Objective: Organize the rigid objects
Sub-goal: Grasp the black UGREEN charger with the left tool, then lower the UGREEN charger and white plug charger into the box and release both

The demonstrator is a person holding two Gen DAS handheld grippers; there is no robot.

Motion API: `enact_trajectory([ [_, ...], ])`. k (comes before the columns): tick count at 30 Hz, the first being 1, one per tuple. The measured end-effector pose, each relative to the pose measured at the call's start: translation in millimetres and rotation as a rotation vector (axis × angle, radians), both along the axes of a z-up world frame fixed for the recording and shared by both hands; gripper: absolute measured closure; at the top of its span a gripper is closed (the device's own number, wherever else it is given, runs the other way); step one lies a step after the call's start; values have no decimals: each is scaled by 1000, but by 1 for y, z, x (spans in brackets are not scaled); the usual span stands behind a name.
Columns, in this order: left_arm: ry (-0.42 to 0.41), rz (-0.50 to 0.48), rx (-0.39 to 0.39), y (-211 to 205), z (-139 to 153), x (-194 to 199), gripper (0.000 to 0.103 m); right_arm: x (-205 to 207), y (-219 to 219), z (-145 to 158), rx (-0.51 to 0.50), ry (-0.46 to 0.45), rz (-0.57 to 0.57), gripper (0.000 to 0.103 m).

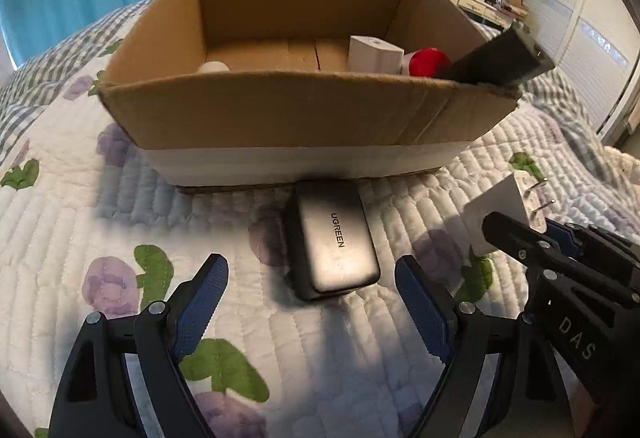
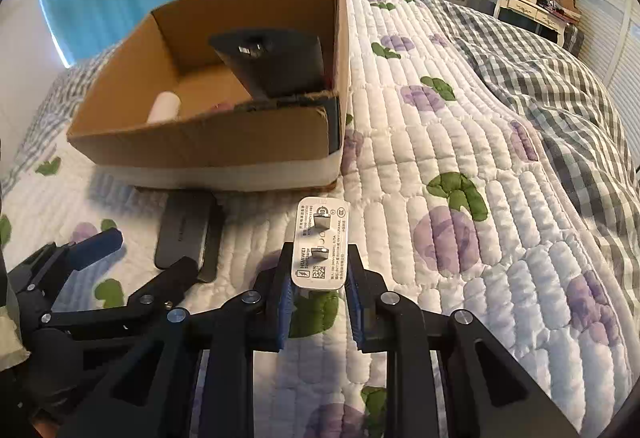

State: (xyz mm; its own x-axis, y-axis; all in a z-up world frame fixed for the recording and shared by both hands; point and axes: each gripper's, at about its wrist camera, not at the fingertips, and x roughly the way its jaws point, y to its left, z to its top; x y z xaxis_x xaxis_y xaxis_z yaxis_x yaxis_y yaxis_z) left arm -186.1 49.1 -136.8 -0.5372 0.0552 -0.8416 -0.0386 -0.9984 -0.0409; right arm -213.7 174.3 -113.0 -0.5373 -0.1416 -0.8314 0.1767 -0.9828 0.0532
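Already filling up nicely: sitting inside the cardboard box (image 1: 280,105) on the bed (image 2: 460,141), a white cube (image 1: 374,53), a red-capped item (image 1: 430,62), a pale rounded piece (image 1: 213,67) at the near left corner, and a dark flat slab (image 1: 500,59) leaning out over the right corner. Leaving, by the look of it, two things outside the box. Lying on the quilt just in front of the box's near wall, perhaps touching its base, the grey UGREEN power bank (image 1: 336,242). Being carried right now, the white Huawei wall charger (image 2: 320,246), pinched at its lower half between the blue pads of the right hand-held gripper (image 2: 320,278), prongs facing the camera, raised a little above the quilt and to the right of the box's near corner. Pointing forward along the bed, that right tool, not yet over the box opening. Hovering low over the quilt, the left hand-held gripper (image 1: 310,302), spread wide with nothing between its pads, lined up squarely behind the power bank's near end but not touching it. Looking, as a judgement, better than halfway done: charger drop and power bank pickup probably remaining.
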Motion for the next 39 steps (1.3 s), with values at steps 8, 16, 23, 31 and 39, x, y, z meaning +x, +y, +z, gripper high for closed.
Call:
enact_trajectory([
  [8, -22, 8, -77, 11, -22, -19, 17, -5, -2, -6, 28, -30, -12, 81],
  [16, 23, -27, -35, 15, -19, -21, 55, -10, -2, -10, 40, -40, -14, 81],
  [23, 58, -42, -70, 13, -8, -7, 61, -7, -4, -8, 46, -13, -10, 81],
  [31, 98, -39, -47, 2, 19, 19, 61, 11, -20, 16, 91, 65, 27, 81],
  [39, 176, -72, -11, -13, 68, 43, 61, 39, -23, 64, 95, 142, 36, 81],
])
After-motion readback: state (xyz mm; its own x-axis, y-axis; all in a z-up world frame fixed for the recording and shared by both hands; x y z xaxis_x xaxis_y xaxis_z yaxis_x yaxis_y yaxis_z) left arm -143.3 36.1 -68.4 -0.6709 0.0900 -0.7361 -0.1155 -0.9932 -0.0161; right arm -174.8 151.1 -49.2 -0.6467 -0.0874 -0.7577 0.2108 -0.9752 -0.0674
